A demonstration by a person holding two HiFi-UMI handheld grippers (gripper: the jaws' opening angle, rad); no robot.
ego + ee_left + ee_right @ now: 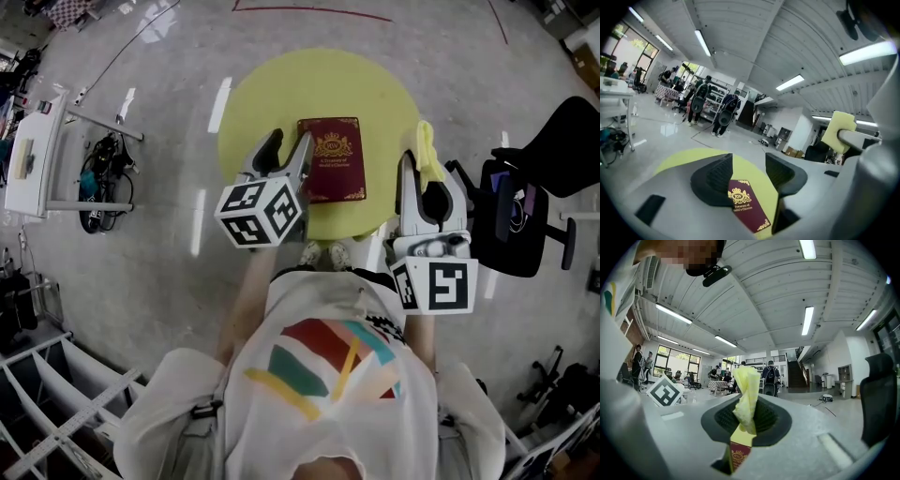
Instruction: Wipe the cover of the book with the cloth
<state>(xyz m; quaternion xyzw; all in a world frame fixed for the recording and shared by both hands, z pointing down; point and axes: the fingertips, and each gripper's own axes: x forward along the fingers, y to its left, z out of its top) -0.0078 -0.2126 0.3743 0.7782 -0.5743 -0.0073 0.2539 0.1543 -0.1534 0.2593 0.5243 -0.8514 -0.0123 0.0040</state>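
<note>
A dark red book [331, 157] with gold print lies flat on the round yellow table [272, 94]. My left gripper [289, 141] hovers just left of the book, open, nothing between its fingers; in the left gripper view the book [745, 208] shows through the gap of that gripper [749, 164]. My right gripper [424, 178] is raised at the table's right edge, shut on a yellow cloth [427, 150]. In the right gripper view the cloth [746, 397] sticks up out of the closed jaws of the gripper [746, 420], with the book [739, 455] below. The cloth [839, 131] also shows in the left gripper view.
A black office chair [534, 202] stands close on the right. A white stand [37, 150] and a tangle of cables [98, 178] are on the floor at left. A white rack [56, 403] is at bottom left. People stand far off in the hall [701, 105].
</note>
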